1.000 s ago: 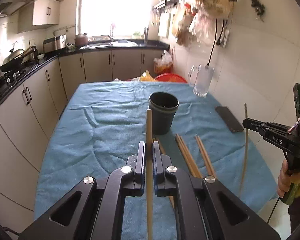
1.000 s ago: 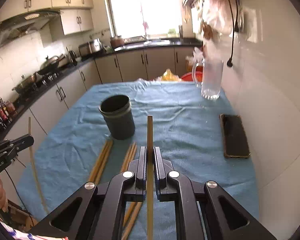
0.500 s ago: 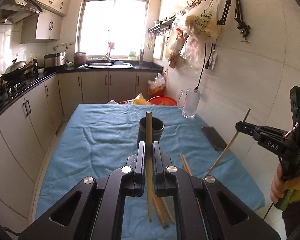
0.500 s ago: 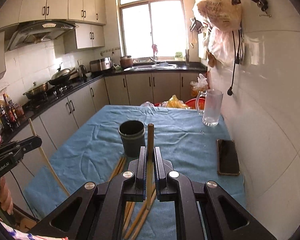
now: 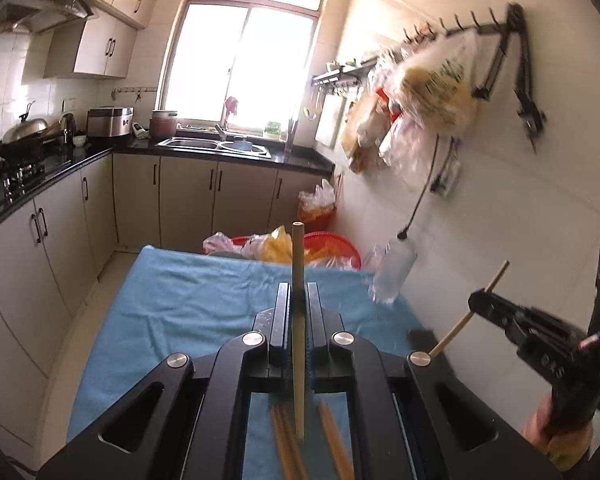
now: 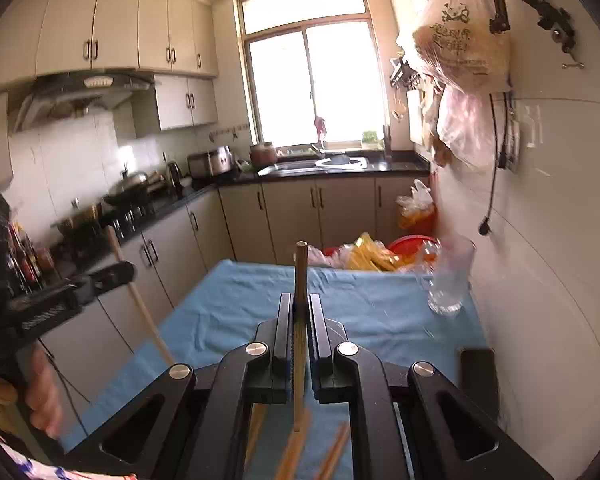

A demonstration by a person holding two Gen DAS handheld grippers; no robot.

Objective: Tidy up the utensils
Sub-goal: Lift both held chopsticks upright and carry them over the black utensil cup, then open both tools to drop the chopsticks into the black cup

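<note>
My left gripper (image 5: 299, 294) is shut on a pale wooden chopstick (image 5: 299, 264) that stands nearly upright between its jaws, held above the blue-clothed table (image 5: 188, 304). My right gripper (image 6: 300, 302) is shut on a darker chopstick (image 6: 300, 272), also lifted off the cloth. Each shows in the other's view: the right gripper (image 5: 475, 301) with its stick slanting, and the left gripper (image 6: 125, 271) likewise. Several loose chopsticks (image 6: 296, 448) lie on the cloth under the jaws, blurred. The black cup is hidden behind the grippers.
A glass mug (image 6: 448, 280) stands at the table's far right by the tiled wall, with a dark phone (image 6: 478, 372) nearer. Bags and a red basin (image 5: 332, 240) sit beyond the far edge. Cabinets and a stove run along the left. A hand (image 6: 40, 392) holds the left gripper.
Both grippers have risen with their chopsticks still clamped. The table has dropped lower in both views and the black cup has slipped behind the jaws. Each held stick now slants instead of hanging straight.
</note>
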